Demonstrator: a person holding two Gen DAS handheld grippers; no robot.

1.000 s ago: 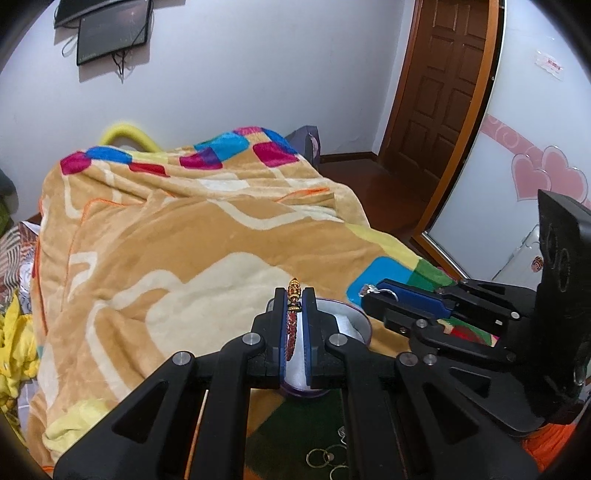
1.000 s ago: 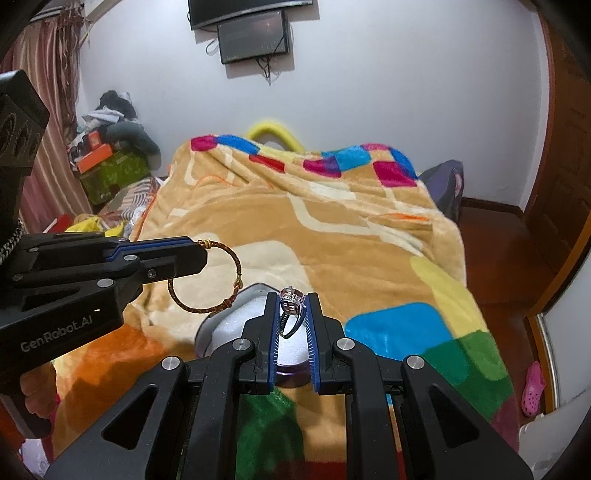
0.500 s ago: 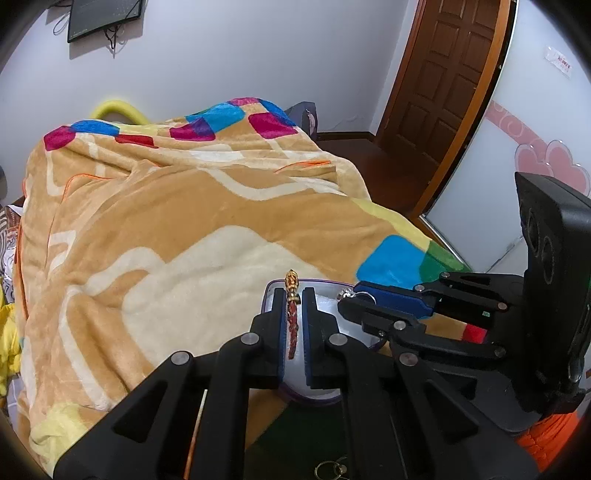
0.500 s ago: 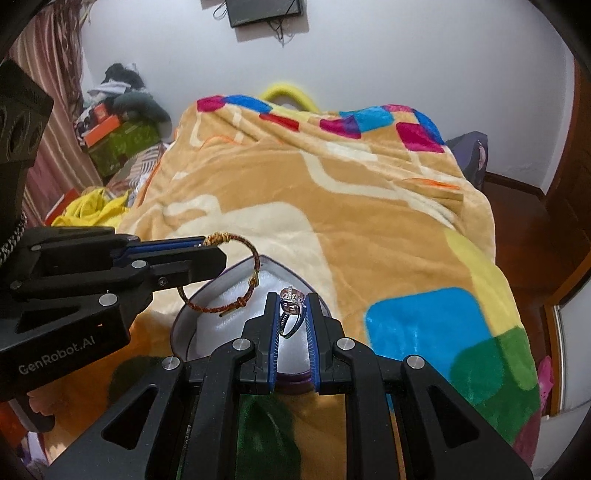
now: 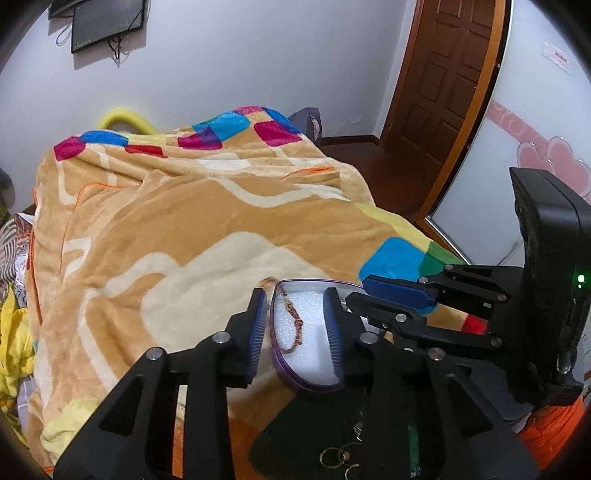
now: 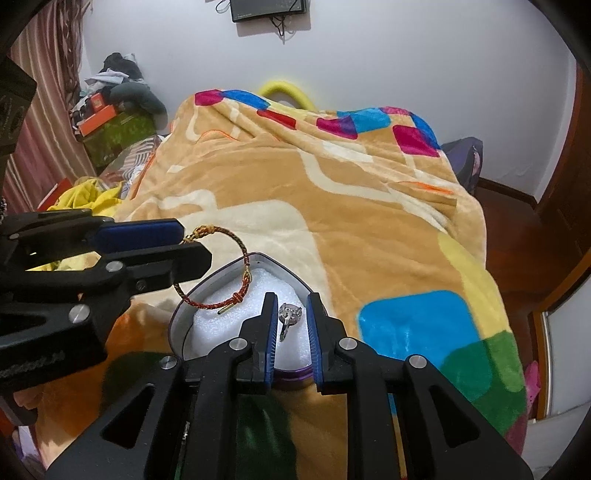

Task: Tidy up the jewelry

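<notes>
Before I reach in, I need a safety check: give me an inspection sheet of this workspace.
Surface: blanket, rumpled.
Job's things: bracelet partly in box, on foam; ring on foam.
Clutter: loose hoops on blanket; clothes pile by wall.
Grippers: left gripper open over bracelet; right gripper straddles ring, grip unclear.
Cables: TV cable dangles on wall.
Surroundings: wooden door, curtain.

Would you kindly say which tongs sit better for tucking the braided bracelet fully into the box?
Left: the left tongs, open, straddle the braided red-gold bracelet draped over the purple box rim; right tongs flank the silver ring.
</notes>
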